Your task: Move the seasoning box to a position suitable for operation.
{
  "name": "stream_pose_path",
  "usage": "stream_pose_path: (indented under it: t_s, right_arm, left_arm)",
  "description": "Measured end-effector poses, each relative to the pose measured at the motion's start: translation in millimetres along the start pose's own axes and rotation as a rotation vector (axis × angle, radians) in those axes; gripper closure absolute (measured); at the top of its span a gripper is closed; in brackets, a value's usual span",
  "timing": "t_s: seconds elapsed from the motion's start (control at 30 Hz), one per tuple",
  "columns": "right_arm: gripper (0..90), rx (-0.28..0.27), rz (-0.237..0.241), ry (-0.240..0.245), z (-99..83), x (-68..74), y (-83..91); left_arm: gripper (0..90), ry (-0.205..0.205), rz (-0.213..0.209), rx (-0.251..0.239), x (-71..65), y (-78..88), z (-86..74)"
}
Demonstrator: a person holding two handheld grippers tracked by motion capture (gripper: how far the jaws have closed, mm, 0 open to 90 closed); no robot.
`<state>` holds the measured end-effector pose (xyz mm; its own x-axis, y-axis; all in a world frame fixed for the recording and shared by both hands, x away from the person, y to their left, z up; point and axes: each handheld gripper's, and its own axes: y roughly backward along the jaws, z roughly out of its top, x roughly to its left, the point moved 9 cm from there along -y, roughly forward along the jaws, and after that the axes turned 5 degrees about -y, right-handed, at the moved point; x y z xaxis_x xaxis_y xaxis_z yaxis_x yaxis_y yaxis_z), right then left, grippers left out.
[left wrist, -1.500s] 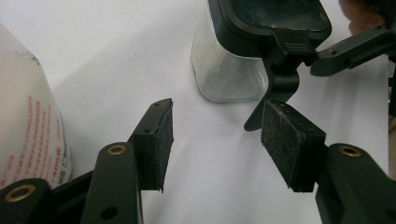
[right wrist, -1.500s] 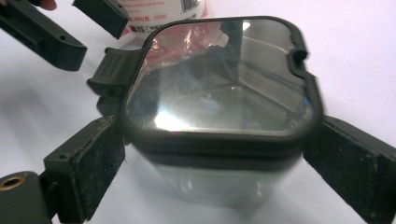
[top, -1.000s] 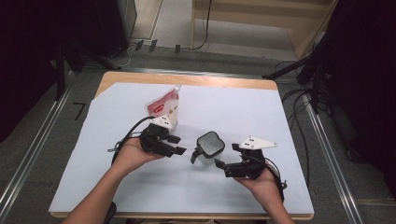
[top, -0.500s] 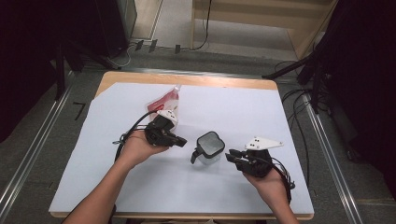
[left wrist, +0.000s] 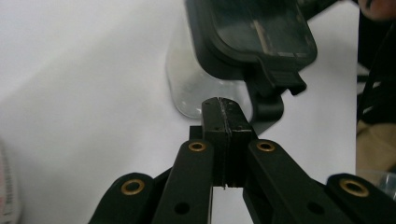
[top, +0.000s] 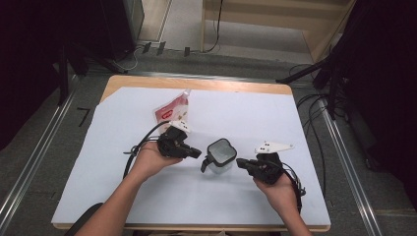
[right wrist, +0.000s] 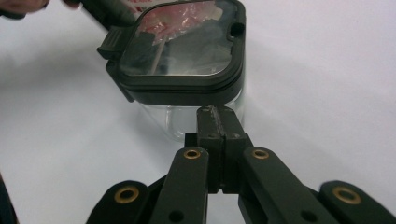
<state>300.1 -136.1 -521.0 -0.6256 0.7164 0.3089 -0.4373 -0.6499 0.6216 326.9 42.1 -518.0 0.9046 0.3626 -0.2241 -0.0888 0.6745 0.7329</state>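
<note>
The clear jar [top: 219, 155] with its dark lid stands upright between my two grippers, a little nearer the table's near edge than its far one. My left gripper [top: 195, 153] has its jaws pressed together on nothing, the tips just beside the jar on the side where a dark latch tab hangs from the lid; in the left gripper view I can't quite tell whether the tips touch the jar's clear wall [left wrist: 196, 91] or stop just short of it. My right gripper [top: 241, 162] is likewise closed and empty, its tips just beside the opposite wall. Both pairs of jaws have just been closing. Behind my left gripper, toward the far left corner, a red and white pouch [top: 172, 109] lies on the white sheet [top: 255, 118] covering the table [top: 147, 81].
</note>
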Motion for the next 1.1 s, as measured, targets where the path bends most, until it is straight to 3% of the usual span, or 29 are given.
stream_pose_path:
  t_s: [0.27,0.3,0.4,0.87,1.0,1.1]
  right_arm:
    - [90.0,0.016,-0.003,-0.016,-1.7,-1.2,-7.4]
    - [90.0,0.017,-0.003,-0.015,-1.7,-1.5,-7.6]
    - [90.0,0.017,0.001,-0.022,-1.3,-1.6,-7.4]
    - [90.0,0.014,-0.008,-0.021,-0.5,-5.0,-9.4]
    - [90.0,0.018,-0.009,-0.017,-0.3,-4.6,-12.2]
    - [90.0,0.017,-0.014,-0.015,0.4,-3.9,-15.2]
  left_arm:
    - [90.0,-0.023,0.008,0.010,-2.1,-7.4,0.9]
    - [90.0,-0.013,-0.026,-0.011,-5.6,-7.2,3.3]
    - [90.0,-0.032,-0.019,-0.007,-7.9,-7.0,4.2]
    - [90.0,-0.043,-0.023,-0.005,-11.9,-9.1,4.6]
    - [90.0,-0.066,-0.021,-0.008,-14.4,-10.8,5.2]
    - [90.0,-0.054,-0.033,-0.020,-16.4,-12.3,5.4]
